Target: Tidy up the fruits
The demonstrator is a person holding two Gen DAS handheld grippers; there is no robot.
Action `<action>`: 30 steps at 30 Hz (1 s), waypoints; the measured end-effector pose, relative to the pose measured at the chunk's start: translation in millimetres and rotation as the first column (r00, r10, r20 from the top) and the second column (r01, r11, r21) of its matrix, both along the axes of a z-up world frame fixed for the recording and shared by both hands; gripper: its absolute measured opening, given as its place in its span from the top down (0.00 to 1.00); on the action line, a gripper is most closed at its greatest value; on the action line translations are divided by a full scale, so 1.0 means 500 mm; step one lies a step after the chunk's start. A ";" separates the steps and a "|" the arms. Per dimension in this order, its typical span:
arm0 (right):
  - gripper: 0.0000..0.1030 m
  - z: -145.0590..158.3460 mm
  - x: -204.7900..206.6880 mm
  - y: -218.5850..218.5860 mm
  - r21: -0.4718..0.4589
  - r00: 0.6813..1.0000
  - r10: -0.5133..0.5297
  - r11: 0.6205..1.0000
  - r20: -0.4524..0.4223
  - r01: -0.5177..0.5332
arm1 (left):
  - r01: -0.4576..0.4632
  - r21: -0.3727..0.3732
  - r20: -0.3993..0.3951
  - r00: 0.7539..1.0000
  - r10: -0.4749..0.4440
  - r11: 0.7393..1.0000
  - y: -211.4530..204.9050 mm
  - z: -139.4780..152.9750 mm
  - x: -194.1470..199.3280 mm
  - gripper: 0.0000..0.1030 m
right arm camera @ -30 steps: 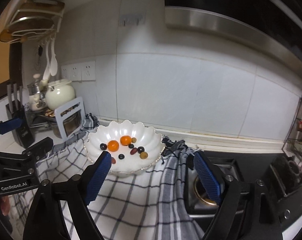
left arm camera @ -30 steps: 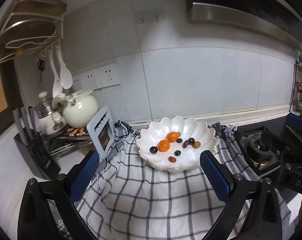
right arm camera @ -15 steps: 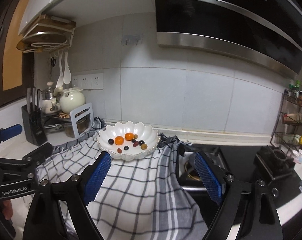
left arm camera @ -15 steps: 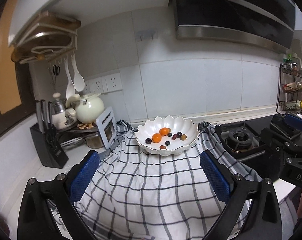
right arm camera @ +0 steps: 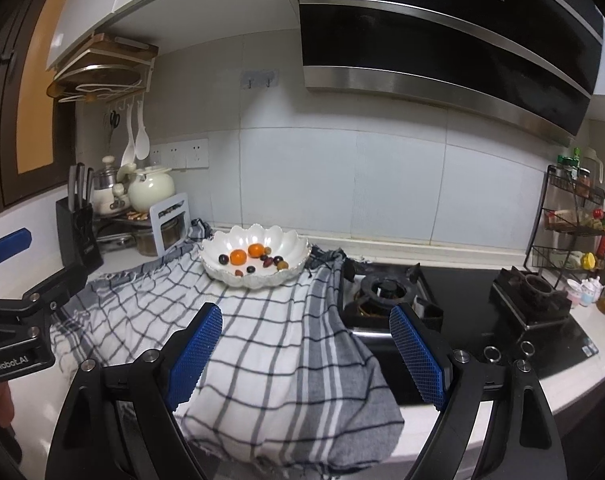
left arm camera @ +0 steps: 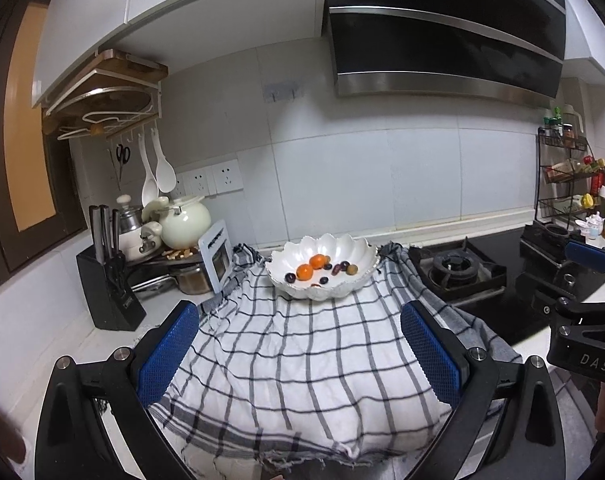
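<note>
A white scalloped bowl stands at the back of a checked cloth on the counter. It holds two oranges and several small dark grapes. My left gripper is open and empty, held well in front of the bowl over the cloth. My right gripper is open and empty, also far back from the bowl, over the cloth's right edge.
A black knife block, a cream kettle and pots stand at the left. A gas hob lies right of the cloth. A spice rack stands at the far right. A range hood hangs above.
Both grippers have pulled back and away from the bowl, which now looks smaller and farther. Both stay open and empty. The fruit in the bowl has not moved.
</note>
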State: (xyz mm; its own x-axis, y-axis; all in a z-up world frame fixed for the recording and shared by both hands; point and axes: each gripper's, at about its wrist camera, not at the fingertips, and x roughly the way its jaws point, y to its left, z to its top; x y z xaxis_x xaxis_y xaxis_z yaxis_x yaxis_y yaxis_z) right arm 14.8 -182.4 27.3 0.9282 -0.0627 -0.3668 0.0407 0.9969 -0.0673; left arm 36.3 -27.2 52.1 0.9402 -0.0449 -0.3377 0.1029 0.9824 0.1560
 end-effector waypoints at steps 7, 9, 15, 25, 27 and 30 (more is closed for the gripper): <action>0.16 0.002 -0.037 -0.004 0.008 1.000 -0.006 1.000 0.000 0.006 | 0.013 0.007 0.011 1.000 -0.013 1.000 -0.002 0.002 -0.037 0.00; 0.15 0.003 -0.044 -0.006 0.011 1.000 -0.010 1.000 0.005 0.010 | 0.019 0.001 0.013 1.000 -0.019 1.000 -0.001 0.004 -0.044 0.00; 0.16 0.004 -0.061 -0.006 0.009 1.000 -0.021 1.000 0.006 0.021 | 0.032 -0.010 0.029 0.999 -0.032 0.999 -0.005 0.008 -0.057 0.00; 0.16 0.006 -0.080 -0.010 0.005 0.999 -0.040 0.999 0.008 0.040 | 0.051 -0.016 0.036 0.998 -0.051 0.999 -0.009 0.011 -0.073 0.00; 0.16 0.007 -0.085 -0.011 0.006 0.999 -0.043 0.999 0.009 0.043 | 0.052 -0.016 0.037 0.998 -0.052 0.999 -0.009 0.011 -0.075 0.00; 0.16 0.007 -0.087 -0.013 0.010 0.999 -0.040 0.999 0.008 0.040 | 0.056 -0.016 0.037 0.998 -0.056 0.998 -0.010 0.011 -0.080 0.00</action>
